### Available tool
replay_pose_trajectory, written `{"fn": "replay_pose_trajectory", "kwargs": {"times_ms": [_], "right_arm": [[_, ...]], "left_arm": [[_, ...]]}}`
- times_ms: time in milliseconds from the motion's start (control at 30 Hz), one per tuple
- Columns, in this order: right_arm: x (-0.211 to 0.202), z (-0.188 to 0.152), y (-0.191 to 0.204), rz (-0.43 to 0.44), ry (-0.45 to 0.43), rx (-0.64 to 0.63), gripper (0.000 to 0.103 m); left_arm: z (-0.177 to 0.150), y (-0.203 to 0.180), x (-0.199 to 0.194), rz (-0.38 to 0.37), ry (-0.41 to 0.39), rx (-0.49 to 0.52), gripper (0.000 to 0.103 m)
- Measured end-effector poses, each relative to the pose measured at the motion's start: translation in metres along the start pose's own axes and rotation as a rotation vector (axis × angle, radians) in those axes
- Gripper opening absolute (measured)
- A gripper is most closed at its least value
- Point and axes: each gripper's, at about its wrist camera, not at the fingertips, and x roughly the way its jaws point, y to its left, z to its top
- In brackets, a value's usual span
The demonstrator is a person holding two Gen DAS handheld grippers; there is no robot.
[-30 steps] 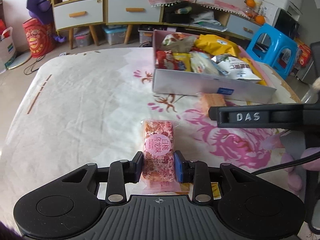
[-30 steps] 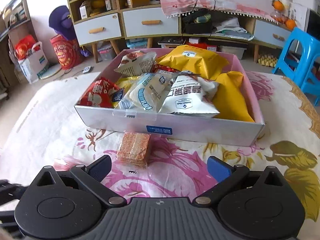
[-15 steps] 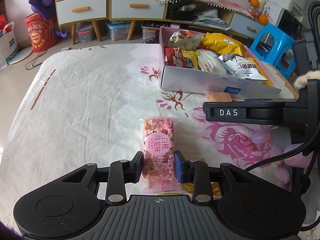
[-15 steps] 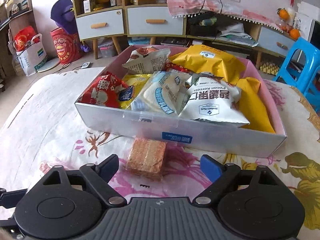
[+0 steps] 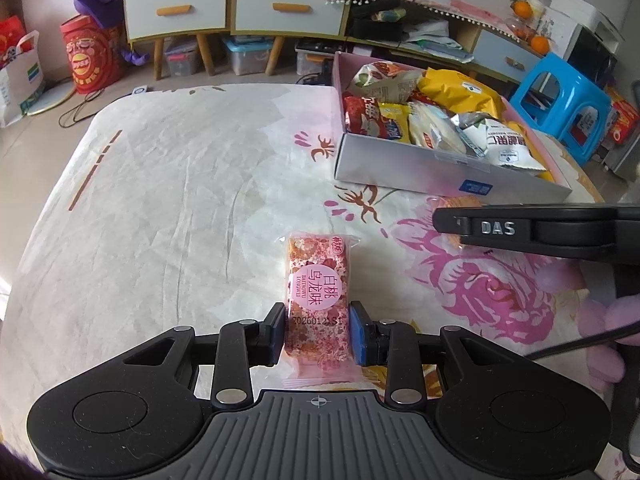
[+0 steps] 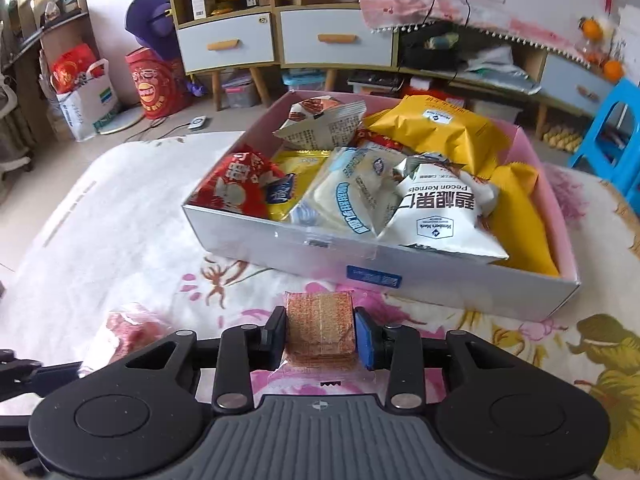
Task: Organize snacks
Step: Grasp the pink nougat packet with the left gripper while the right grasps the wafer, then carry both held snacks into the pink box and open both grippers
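Left gripper is clamping the pink snack bar — right gripper is pinching the orange wafer pack beside the snack box.

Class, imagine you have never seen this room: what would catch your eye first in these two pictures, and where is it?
First, the box at the far right of the flowered cloth, heaped with bright packets, a yellow bag at its back. Next, the pink snack bar clamped in the left tool, and the orange wafer pack clamped in the right tool just before the box.
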Motion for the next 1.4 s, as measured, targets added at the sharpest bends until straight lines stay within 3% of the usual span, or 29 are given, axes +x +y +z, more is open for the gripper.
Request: {"fn": "replay_pose_trajectory", "kwargs": {"times_ms": [233, 533, 700, 833, 933, 1033, 1133, 1167, 1200, 1400], "right_arm": [[-0.017, 0.003, -0.009, 0.051, 0.011, 0.012, 0.026], [-0.050, 0.006, -0.046, 0.087, -0.033, 0.040, 0.026], [-0.063, 0.007, -0.074, 0.078, -0.061, 0.103, 0.026], [-0.067, 0.006, -0.088, 0.068, -0.068, 0.127, 0.026], [-0.069, 0.005, -0.093, 0.067, -0.065, 0.130, 0.026], [-0.070, 0.004, -0.095, 0.068, -0.067, 0.124, 0.027], [-0.072, 0.003, -0.096, 0.073, -0.069, 0.122, 0.026], [-0.072, 0.004, -0.097, 0.074, -0.070, 0.122, 0.027], [-0.072, 0.004, -0.098, 0.076, -0.071, 0.124, 0.026], [-0.076, 0.005, -0.105, 0.077, -0.084, 0.149, 0.027]], "left_arm": [[0.008, 0.001, -0.003, -0.002, -0.012, -0.054, 0.030], [0.019, -0.015, -0.021, -0.020, -0.090, -0.032, 0.028], [0.025, -0.020, -0.022, -0.019, -0.055, -0.031, 0.029], [0.023, -0.029, -0.018, 0.054, -0.043, 0.045, 0.033], [0.021, -0.033, -0.009, 0.094, -0.010, 0.076, 0.044], [0.019, -0.032, 0.000, 0.128, 0.020, 0.087, 0.045], [0.019, -0.030, 0.005, 0.136, 0.037, 0.071, 0.041], [0.019, -0.029, 0.005, 0.129, 0.039, 0.058, 0.032], [0.020, -0.028, 0.005, 0.121, 0.041, 0.047, 0.030], [0.024, -0.030, -0.004, 0.115, -0.001, 0.034, 0.029]]}}
